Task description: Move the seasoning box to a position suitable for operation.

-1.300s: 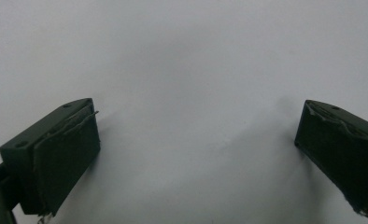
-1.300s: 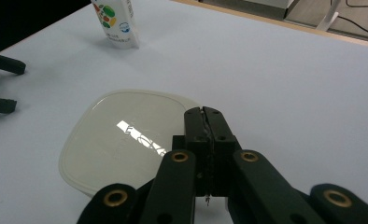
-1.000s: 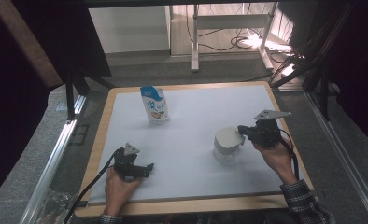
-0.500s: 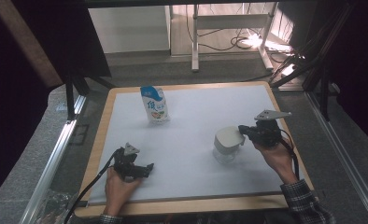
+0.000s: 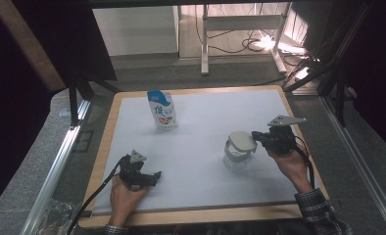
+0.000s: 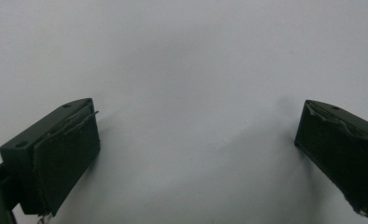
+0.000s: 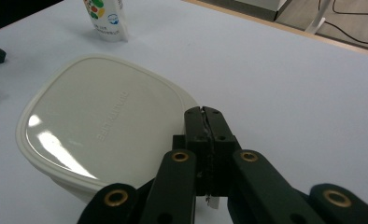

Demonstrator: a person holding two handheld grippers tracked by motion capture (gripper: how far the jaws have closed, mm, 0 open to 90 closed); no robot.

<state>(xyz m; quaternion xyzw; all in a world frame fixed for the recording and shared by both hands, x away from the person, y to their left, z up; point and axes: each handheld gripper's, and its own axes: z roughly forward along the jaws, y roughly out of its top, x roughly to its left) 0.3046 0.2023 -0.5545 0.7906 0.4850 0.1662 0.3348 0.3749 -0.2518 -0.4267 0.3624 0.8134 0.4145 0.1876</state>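
White sheeting covers the table (image 5: 201,147) I'm working over, framed by a wooden edge. On its right half I see the clear container (image 5: 236,159) with its cream lid (image 7: 102,119) tilted up; my right claw (image 5: 256,136) is pinched tight on that lid's edge. Well apart at the far left stands a blue-and-white pouch (image 5: 162,110), upright, with nothing between it and the container. My left claw (image 5: 154,175) rests near the front edge, jaws spread wide over bare sheeting, gripping nothing. Compared with half a second ago, nothing has noticeably shifted.
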